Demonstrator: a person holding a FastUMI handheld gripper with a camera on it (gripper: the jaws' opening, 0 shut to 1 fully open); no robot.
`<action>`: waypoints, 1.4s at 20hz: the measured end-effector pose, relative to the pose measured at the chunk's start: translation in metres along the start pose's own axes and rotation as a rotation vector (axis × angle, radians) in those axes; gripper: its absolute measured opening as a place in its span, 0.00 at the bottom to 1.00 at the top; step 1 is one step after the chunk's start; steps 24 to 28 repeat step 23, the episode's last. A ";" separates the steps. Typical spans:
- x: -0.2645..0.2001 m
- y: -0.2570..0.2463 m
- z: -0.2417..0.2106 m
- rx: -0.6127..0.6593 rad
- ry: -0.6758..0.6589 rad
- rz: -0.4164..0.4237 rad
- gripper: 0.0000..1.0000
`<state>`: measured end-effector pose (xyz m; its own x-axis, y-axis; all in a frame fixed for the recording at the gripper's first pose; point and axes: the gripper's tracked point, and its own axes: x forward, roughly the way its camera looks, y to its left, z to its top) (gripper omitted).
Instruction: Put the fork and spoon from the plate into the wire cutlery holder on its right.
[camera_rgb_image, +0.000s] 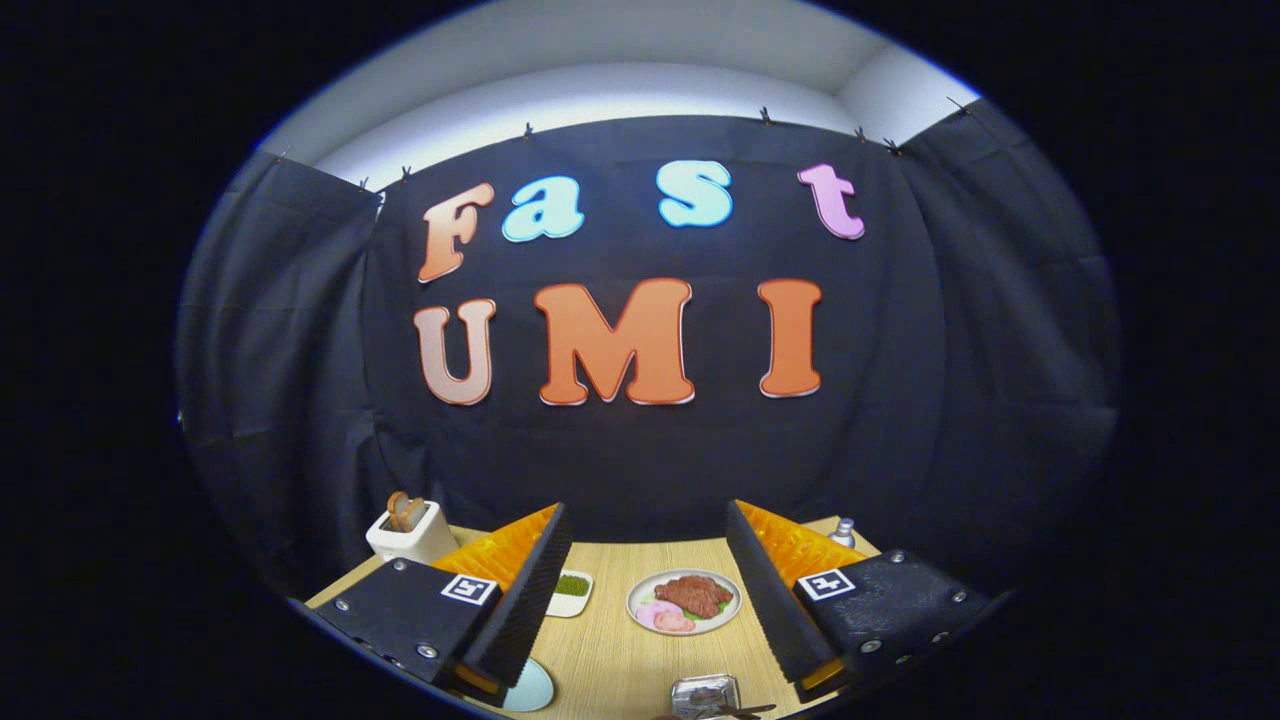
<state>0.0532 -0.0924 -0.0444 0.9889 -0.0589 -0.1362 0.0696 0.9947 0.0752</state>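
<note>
I see a light wooden table (620, 660) with thin stripes in the grain. The round plate (684, 601) is white, with brown meat, pink slices and a bit of green. A small white dish (571, 593) holds something green. The toaster (410, 533) is white with brown toast. One plate (528, 688) is pale blue.

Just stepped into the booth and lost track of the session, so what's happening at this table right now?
A person is holding the gripper above the wooden table, its fingers spread wide and gripping nothing. Between and beyond them sits a plate of food, with a small dish of greens beside it and a toaster further off. A metal tray with what looks like cutlery lies close below the fingers. No utensil has been picked up yet.
</note>
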 end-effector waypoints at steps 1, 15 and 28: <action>-0.001 0.005 0.006 -0.006 -0.022 0.007 0.94; -0.008 0.025 0.016 -0.042 -0.070 0.042 0.95; -0.008 0.032 0.009 -0.047 -0.050 0.059 0.95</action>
